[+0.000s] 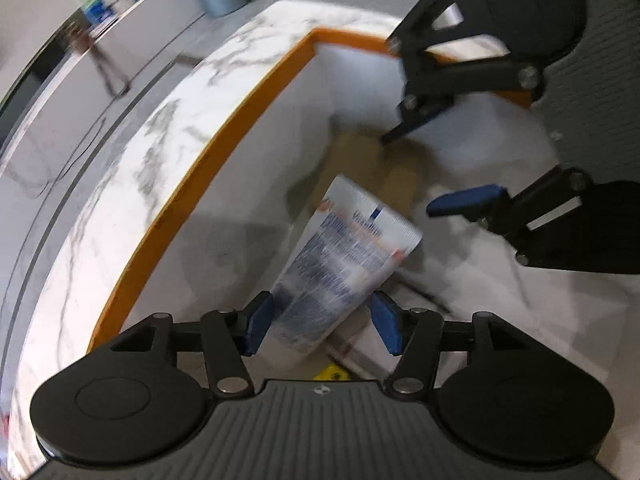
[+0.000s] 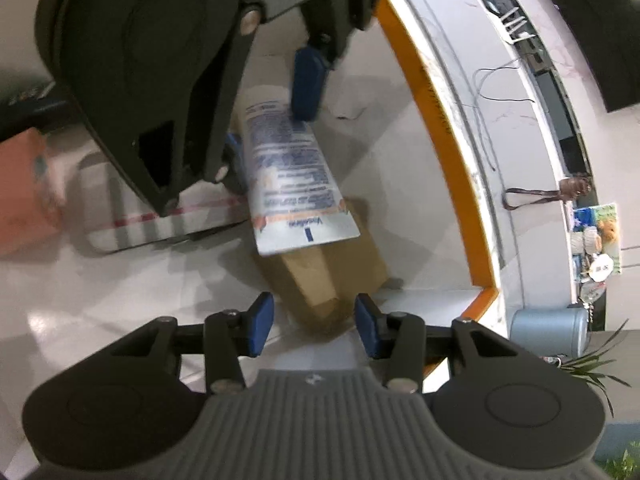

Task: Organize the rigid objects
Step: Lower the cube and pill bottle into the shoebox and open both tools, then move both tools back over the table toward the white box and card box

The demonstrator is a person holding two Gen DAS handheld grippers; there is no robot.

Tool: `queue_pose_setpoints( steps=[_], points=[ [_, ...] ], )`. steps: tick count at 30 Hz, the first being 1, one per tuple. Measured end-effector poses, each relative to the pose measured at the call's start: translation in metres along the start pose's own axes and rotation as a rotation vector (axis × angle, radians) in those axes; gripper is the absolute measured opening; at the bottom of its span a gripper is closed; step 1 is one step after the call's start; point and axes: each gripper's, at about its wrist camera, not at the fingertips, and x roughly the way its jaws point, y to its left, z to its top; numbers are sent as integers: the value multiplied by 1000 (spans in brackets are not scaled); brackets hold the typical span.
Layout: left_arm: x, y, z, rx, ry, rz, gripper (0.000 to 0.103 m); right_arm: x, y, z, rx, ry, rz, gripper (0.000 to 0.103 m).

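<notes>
Left gripper [image 1: 322, 322] released, pads clear of white tube [image 1: 344, 264] at centre frame inside orange-rimmed bin [image 1: 192, 168]. Right gripper [image 2: 314, 330] unclenched above brown box [image 2: 332, 276], lower centre, grasping nothing.

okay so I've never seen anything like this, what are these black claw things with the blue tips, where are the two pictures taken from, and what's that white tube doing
They are two hand-held grippers, each carrying its own camera that looks along its fingers. One picture looks out from the left gripper, the other from the right gripper. Both point down into a white bin with an orange rim, standing on a marble top. The white printed tube sits between the left gripper's open blue pads, apparently released. A brown cardboard piece lies beneath. The right gripper is open, holding nothing.
</notes>
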Motion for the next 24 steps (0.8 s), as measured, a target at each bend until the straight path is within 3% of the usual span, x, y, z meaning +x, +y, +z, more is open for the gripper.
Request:
queue_pose_setpoints(
  steps=[3, 4, 9, 15, 19, 24],
  points=[
    [5, 4, 1, -29, 24, 34, 60, -2, -10, 5, 53, -32, 23, 26],
    [5, 7, 1, -38, 32, 49, 59, 0, -11, 6, 75, -39, 41, 26],
    [3, 14, 5, -81, 50, 75, 56, 3, -7, 15, 63, -77, 26, 24],
    [-11, 17, 1, -75, 18, 39, 56, 2, -5, 15, 73, -51, 37, 24],
    [-31, 13, -5, -78, -22, 23, 56, -11, -1, 13, 84, -31, 40, 24],
    [-66, 11, -16, -87, -96, 17, 55, -35, -5, 15, 202, -27, 37, 25]
  ],
)
